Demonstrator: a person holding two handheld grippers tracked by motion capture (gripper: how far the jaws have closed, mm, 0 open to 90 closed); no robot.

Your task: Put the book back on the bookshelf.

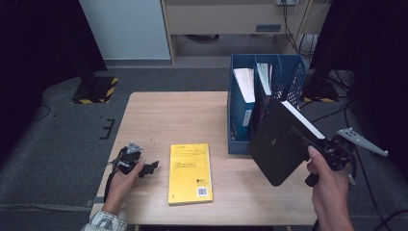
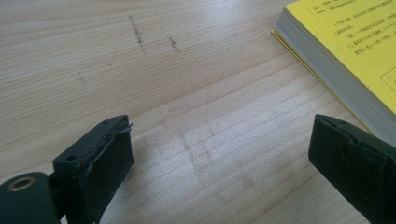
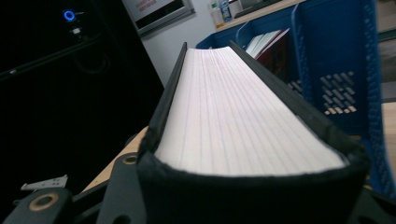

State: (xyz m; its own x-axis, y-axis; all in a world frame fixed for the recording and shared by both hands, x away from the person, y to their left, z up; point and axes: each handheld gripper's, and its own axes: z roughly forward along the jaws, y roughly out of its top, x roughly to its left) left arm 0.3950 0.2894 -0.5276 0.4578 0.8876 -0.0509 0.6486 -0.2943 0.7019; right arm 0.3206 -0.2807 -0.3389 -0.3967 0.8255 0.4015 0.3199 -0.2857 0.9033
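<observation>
Overall light: even and soft on the wooden table [image 1: 154, 115]; the room darkens to near black at 9 and 3 o'clock in the high view.
Shadows: faint, short, beside the yellow book [image 1: 190, 173].
Glare: pale sheen on the table grain in the left gripper view.
Focus: black book [image 3: 243, 121] pages sharp near, blurring toward 12 o'clock; blue file rack [image 3: 336, 56] soft.
Bright spot: small blue indicator light [image 3: 69, 15] at 10 o'clock.

Recording lab or office: wooden table [image 1: 159, 115] at frame centre, blue file rack [image 1: 267, 79] upper right, hazard-striped stand bases [image 1: 96, 90] on grey carpet, loose cables [image 1: 298, 24] at top
</observation>
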